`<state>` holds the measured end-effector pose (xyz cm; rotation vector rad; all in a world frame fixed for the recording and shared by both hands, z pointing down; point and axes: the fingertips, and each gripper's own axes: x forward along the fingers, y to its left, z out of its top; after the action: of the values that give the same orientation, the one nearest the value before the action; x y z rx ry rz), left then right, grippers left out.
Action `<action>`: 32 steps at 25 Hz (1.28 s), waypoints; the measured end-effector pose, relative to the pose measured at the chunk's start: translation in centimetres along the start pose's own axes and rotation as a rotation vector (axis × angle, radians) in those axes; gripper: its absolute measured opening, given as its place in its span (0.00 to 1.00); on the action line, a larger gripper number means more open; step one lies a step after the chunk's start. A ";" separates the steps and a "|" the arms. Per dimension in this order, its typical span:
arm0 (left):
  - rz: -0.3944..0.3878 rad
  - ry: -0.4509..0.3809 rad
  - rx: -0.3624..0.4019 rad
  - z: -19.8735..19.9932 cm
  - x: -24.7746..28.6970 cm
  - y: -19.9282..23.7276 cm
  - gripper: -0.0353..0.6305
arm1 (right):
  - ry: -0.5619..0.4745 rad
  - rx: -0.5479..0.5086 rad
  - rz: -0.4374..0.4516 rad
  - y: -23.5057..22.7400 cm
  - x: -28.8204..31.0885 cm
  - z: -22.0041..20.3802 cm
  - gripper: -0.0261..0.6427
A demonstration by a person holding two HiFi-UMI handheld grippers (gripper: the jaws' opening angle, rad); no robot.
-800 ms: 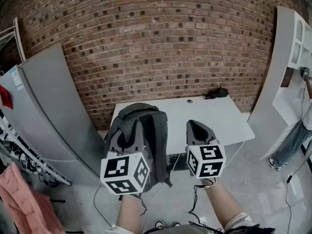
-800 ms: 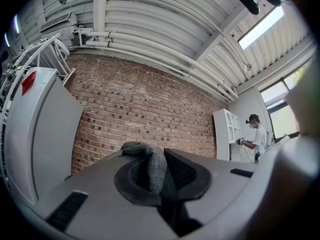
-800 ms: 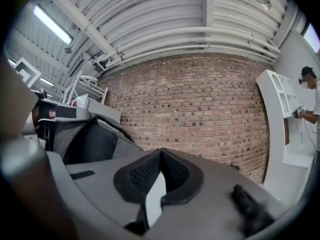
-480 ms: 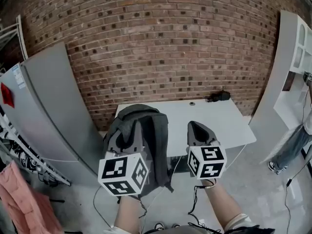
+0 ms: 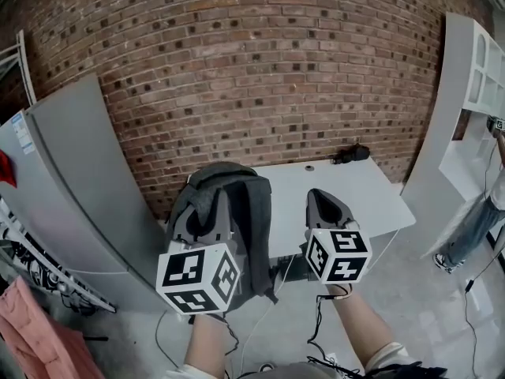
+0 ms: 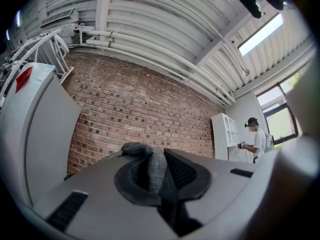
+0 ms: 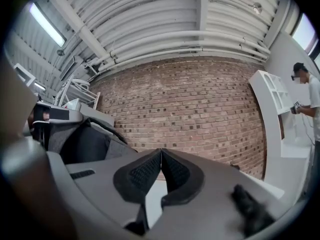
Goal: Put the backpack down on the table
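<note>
A grey backpack (image 5: 241,231) hangs in the air in front of the white table (image 5: 371,200), its top level with the table's near left corner. My left gripper (image 5: 211,205) is shut on the backpack's grey top strap (image 6: 150,166), which runs up between the dark pads. To the right, my right gripper (image 5: 317,196) is shut with nothing in it, its tips over the table's near edge. In the right gripper view the pads (image 7: 172,171) meet at their tips, and the backpack (image 7: 82,144) shows at the left.
A small black object (image 5: 351,153) lies at the table's far edge by the brick wall (image 5: 252,69). A tall grey cabinet (image 5: 71,180) stands at the left, a white shelf unit (image 5: 469,85) and a person (image 5: 483,215) at the right. Cables (image 5: 272,306) trail under the table.
Hardly anything differs. The backpack still hangs from my left gripper, the right gripper stays shut, and the view has shifted only slightly toward the table.
</note>
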<state>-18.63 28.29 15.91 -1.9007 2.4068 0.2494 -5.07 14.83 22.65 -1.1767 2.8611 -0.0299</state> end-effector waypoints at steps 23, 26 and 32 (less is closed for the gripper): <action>-0.011 -0.059 0.005 0.6 10.6 2.4 0.12 | 0.008 -0.006 -0.016 -3.6 11.4 -1.2 0.08; 0.012 -0.078 0.002 0.6 12.4 2.8 0.12 | 0.011 -0.013 -0.015 -4.8 13.5 -0.9 0.08; 0.046 -0.086 0.000 0.8 16.2 3.4 0.12 | 0.000 -0.011 0.014 -7.0 17.5 -0.3 0.08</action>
<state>-25.83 13.63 12.99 -1.7971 2.3973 0.3263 -12.62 -2.49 22.56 -1.1584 2.8735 -0.0140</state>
